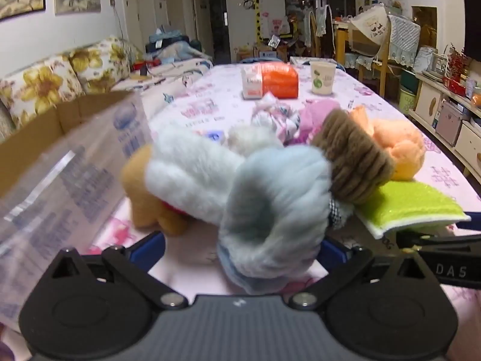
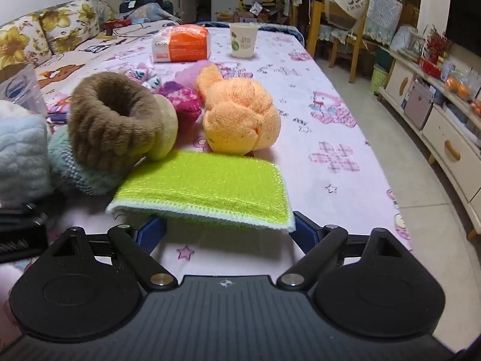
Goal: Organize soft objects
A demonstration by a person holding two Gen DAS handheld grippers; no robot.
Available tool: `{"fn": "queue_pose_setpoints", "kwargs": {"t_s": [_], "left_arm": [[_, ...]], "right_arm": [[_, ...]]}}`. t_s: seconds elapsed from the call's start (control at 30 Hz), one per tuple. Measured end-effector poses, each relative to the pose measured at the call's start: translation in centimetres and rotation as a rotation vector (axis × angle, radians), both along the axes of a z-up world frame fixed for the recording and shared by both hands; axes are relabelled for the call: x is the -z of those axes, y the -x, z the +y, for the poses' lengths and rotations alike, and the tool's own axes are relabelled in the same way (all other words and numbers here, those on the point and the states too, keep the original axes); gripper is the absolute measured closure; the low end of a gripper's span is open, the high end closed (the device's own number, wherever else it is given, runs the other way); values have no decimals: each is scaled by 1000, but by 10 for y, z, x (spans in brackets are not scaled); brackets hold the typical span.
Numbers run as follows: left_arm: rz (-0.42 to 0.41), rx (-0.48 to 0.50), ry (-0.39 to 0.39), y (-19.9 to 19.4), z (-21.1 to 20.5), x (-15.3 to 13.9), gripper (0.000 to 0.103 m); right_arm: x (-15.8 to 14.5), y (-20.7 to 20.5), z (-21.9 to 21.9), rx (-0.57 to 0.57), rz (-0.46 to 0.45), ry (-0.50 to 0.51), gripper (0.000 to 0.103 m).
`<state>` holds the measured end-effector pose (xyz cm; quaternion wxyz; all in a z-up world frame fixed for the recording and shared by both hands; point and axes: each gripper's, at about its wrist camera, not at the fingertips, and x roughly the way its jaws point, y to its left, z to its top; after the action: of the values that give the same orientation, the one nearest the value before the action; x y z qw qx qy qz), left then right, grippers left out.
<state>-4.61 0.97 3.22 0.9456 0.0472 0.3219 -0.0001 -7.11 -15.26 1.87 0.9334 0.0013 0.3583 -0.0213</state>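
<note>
- Left gripper (image 1: pixel 240 248): jaws spread wide, nothing clamped. A pale blue fluffy piece (image 1: pixel 270 210) sits between the blue pads; the picture is blurred there, so whether either pad touches it cannot be told.
- Right gripper (image 2: pixel 228 230): jaws fully apart, straddling the near edge of the lime-green scrub cloth (image 2: pixel 207 186); the pads flank it without pressing.
- Location: the soft objects lie heaped on the bench (image 2: pixel 330 138) under a pink patterned cover. The brown ribbed cuff (image 2: pixel 114 117) leans on a teal knit piece (image 2: pixel 78 171); the orange knit bundle (image 2: pixel 240 120) lies just behind the green cloth.
- Risk one: the pile is interlocked. Lifting the blue piece would likely drag the white plush (image 1: pixel 186 177) or the cuff with it and topple the heap.
- Risk two: the green cloth is flat and limp. A close at its edge may pinch only the white border and let it fold or slip out.
- Risk three: the two grippers work close together; the right one's body already shows at the left view's edge, so a clash is possible.
- Risk four: the clear plastic bag (image 1: pixel 75 174) is slack at the left and may collapse when loaded.
- Appearance: plush, knitted, compressible items; colours distinct, outlines soft.
</note>
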Motion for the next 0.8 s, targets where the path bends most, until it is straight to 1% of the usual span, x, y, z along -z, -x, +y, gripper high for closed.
{"fn": "queue_pose_setpoints", "kwargs": {"t_s": [0.1,0.23,0.37,0.63,0.8], "left_arm": [[-26,-4,-8,15,7,-10,0],[-59,-24,-1,34,18,-27,0],[-98,-53,5,54,38,-46,0],[-169,-165,29,84,83,-72,0],[-198,-224,17,102,109,-83,0]], "right_arm": [[-6,10,-2,-16,-28,13,0],[-17,24,-4,-37,-91,-12,0],[-21,26,10,-71,-127,-24,0],[-32,50,37,-178,-199,-38,0],[-38,69,52,-250,-245,-36,0]]}}
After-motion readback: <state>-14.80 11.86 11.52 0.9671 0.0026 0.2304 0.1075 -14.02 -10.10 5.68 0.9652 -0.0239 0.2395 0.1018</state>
